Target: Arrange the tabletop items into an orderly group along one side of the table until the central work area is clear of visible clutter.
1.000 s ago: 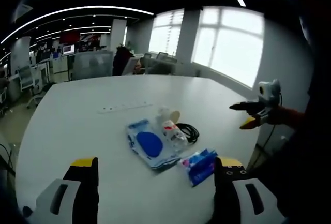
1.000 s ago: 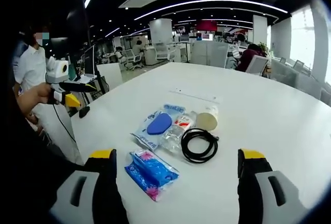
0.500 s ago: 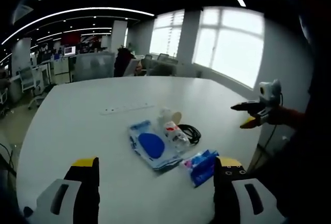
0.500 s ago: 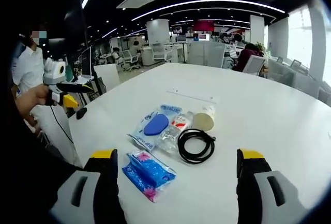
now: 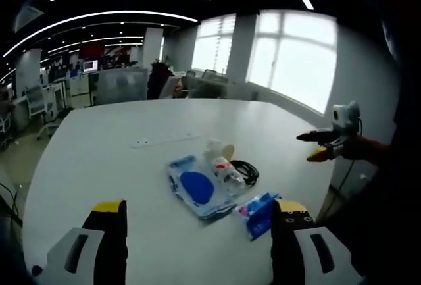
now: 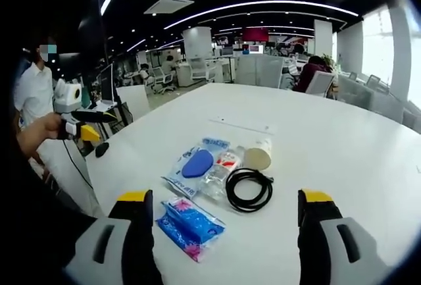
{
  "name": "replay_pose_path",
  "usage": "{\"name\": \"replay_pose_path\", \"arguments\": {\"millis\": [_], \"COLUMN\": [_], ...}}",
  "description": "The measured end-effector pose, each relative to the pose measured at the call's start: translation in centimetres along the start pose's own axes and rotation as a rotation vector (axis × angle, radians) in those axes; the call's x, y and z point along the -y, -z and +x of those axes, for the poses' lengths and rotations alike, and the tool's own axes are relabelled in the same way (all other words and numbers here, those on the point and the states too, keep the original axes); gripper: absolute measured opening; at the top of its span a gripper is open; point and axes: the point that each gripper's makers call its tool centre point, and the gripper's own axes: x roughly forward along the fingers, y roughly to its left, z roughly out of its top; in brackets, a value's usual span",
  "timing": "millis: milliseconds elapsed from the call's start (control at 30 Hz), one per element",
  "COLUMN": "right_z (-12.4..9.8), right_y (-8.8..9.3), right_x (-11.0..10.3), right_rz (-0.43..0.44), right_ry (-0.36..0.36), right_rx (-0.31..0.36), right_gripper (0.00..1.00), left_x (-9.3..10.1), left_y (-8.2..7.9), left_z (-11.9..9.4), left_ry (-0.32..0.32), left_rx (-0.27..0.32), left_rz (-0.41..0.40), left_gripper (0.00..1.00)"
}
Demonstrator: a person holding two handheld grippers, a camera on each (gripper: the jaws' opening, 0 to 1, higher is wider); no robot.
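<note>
Right tool (image 6: 220, 222) wide, empty, above desk (image 6: 342, 147). Left tool (image 5: 198, 227) wide, empty. Just beyond: blue pack (image 6: 191, 222); past it, touching in a cluster, pouch (image 6: 193, 165), bottle (image 6: 220, 168), cable coil (image 6: 249, 189), cup (image 6: 258, 155). Power strip (image 6: 241, 125) further back.

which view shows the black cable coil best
The right gripper view: the black cable coil lies whole and open, near the view's middle. In the left gripper view the coil is smaller, partly hidden behind the clear bottle.
</note>
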Motion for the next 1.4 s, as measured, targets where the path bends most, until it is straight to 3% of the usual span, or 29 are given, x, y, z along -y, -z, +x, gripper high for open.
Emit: {"name": "replay_pose_path", "arguments": {"millis": [500,733,1000,1400], "right_z": [0.9,1.6,1.9,2.4], "right_y": [-0.5,-1.4,-1.5,-3.6], "right_x": [-0.7,-0.9,-2.0,-5.3], "right_rz": [0.040,0.033,0.073,0.076], "right_ry": [-0.013,-0.021,0.016,0.070], "right_rx": [-0.022,-0.015,-0.024,-0.015], "right_gripper": [0.76,0.73,0.68,0.62], "left_x": [0.6,0.2,0.2,-1.3], "left_y": [-0.8,-1.5,-1.8,-1.9], "left_z": [-0.3,-0.9,-0.2,0.8], "left_ry": [-0.001,-0.035,0.029,0.114], "left_rx": [-0.001,0.036,0.019,0.040], "left_rz": [0.006,-0.014,-0.005,-0.015], "left_gripper": [0.86,0.80,0.83,0.85]}}
